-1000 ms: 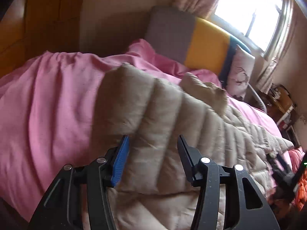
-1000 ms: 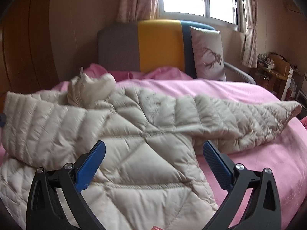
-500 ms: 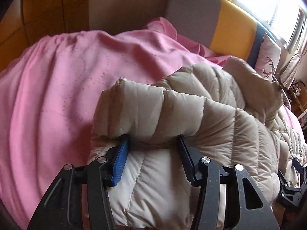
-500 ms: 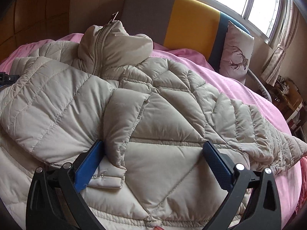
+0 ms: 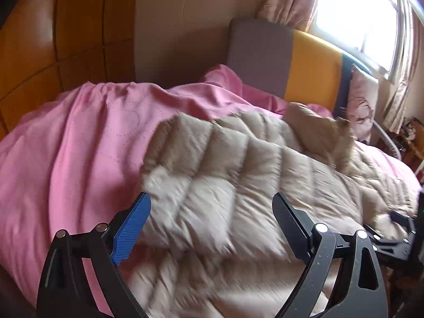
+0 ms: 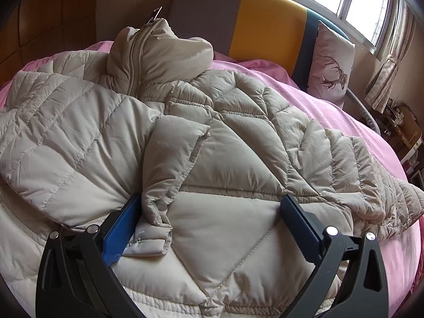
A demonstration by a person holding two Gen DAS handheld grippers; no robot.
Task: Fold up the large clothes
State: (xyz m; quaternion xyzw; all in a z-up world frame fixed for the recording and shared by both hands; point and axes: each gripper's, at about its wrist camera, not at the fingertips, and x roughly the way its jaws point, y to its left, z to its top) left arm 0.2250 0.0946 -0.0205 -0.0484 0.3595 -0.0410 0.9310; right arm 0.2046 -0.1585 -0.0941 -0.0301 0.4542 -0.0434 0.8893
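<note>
- Left wrist view: the left gripper (image 5: 212, 228) has its fingers (image 5: 131, 228) swinging apart, and nothing is pinched between them. The folded-over sleeve (image 5: 212, 169) of the beige puffer jacket (image 5: 304, 182) lies just ahead of the tips, blurred. I judge it has been let go so that it can settle on the jacket body.
- The sleeve lies across the jacket's front and not out to the side, which narrows the garment toward a rectangle, the usual first move in folding a bulky coat.
- Right wrist view: the right gripper (image 6: 212, 220) has its fingers (image 6: 119, 235) spread wide and pushed down against the jacket's lower front. The sleeve's cuff (image 6: 156, 212) sits between them, beside the blue finger. The pads do not squeeze the cuff. This looks like holding the springy padding flat so the sleeve does not spring back, though I cannot tell how hard it presses.
- The jacket is spread on the pink bedspread (image 6: 331, 111) of the bed, collar (image 6: 156, 50) toward the headboard (image 6: 265, 18). Its other sleeve (image 6: 371, 180) stretches out to the right, not yet folded.
- A deer-print pillow (image 6: 331, 66) leans on the headboard, well apart from the jacket.
</note>
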